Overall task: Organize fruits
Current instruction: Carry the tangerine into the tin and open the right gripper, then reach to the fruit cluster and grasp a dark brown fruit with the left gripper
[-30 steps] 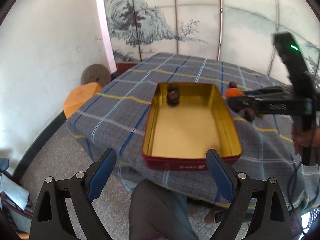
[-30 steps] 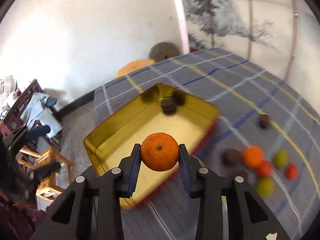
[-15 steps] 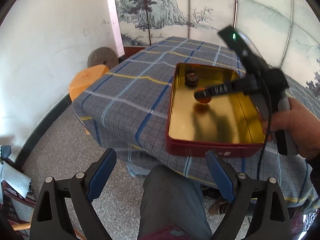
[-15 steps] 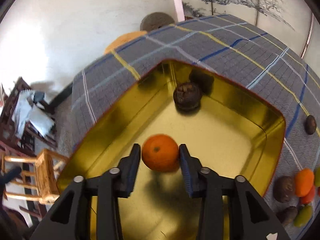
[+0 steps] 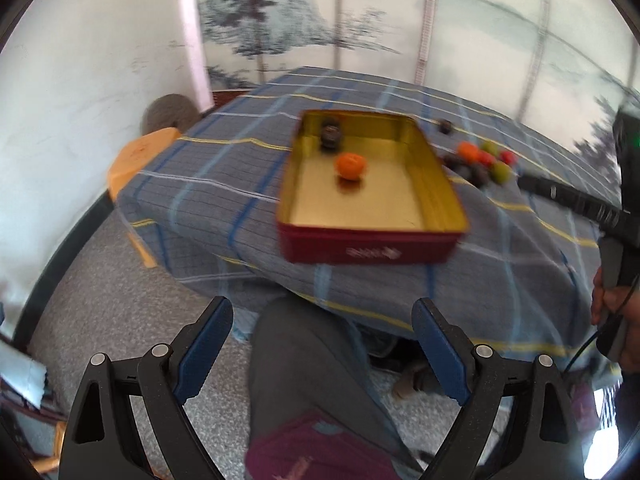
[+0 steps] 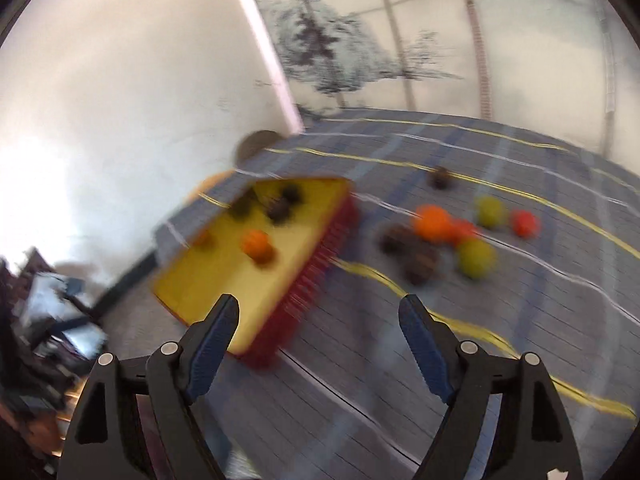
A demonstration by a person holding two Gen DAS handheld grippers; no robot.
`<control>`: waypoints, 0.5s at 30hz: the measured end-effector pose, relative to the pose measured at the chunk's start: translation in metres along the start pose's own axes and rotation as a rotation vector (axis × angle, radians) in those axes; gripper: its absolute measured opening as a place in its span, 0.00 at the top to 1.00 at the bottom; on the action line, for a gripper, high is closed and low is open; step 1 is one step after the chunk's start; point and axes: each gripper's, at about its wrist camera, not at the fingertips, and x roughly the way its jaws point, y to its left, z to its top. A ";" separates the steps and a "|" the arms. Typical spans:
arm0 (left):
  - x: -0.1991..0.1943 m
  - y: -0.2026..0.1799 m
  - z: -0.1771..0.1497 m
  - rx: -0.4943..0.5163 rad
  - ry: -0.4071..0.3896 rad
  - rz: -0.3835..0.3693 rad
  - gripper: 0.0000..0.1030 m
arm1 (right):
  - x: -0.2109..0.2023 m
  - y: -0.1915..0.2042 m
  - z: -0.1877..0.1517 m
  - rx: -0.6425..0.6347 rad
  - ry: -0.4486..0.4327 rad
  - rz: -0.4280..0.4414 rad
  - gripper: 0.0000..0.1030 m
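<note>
Gold-lined and red-walled, the tin (image 5: 372, 216) sits right of centre in your left wrist view, on the plaid-clothed counter (image 5: 224, 184), its near wall close to the counter's edge. Inside lie an orange (image 5: 351, 166) mid-floor and a dark fruit (image 5: 332, 136) in the far corner. Your left tongs (image 5: 322, 354) hang wide and empty at the bottom of the frame, over your knee and the floor. The loose fruit pile (image 5: 480, 162) waits right of the tin, just beside its wall.

In the right wrist view, badly blurred, your right tongs (image 6: 319, 342) are spread wide with nothing between them, low in the frame above the cloth. The tin (image 6: 256, 268) is left of centre; the pile (image 6: 448, 236) sits upper right, oranges, green and dark fruits touching one another.

Risks, as I judge them: closing on one fruit in that tight cluster may nudge its neighbours rolling across the cloth. Bumping the tin could shove it toward the edge.
</note>
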 end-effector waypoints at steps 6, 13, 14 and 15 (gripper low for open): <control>-0.025 -0.041 -0.004 0.130 -0.047 -0.128 0.12 | -0.041 -0.060 -0.059 0.092 0.021 -0.141 0.26; -0.033 -0.064 0.038 0.140 -0.045 -0.327 0.12 | -0.072 -0.085 -0.068 0.103 -0.037 -0.161 0.26; -0.033 -0.069 0.047 0.154 -0.053 -0.358 0.12 | -0.076 -0.091 -0.065 0.106 -0.048 -0.163 0.26; -0.032 -0.075 0.054 0.175 -0.052 -0.372 0.12 | -0.079 -0.098 -0.062 0.114 -0.055 -0.159 0.25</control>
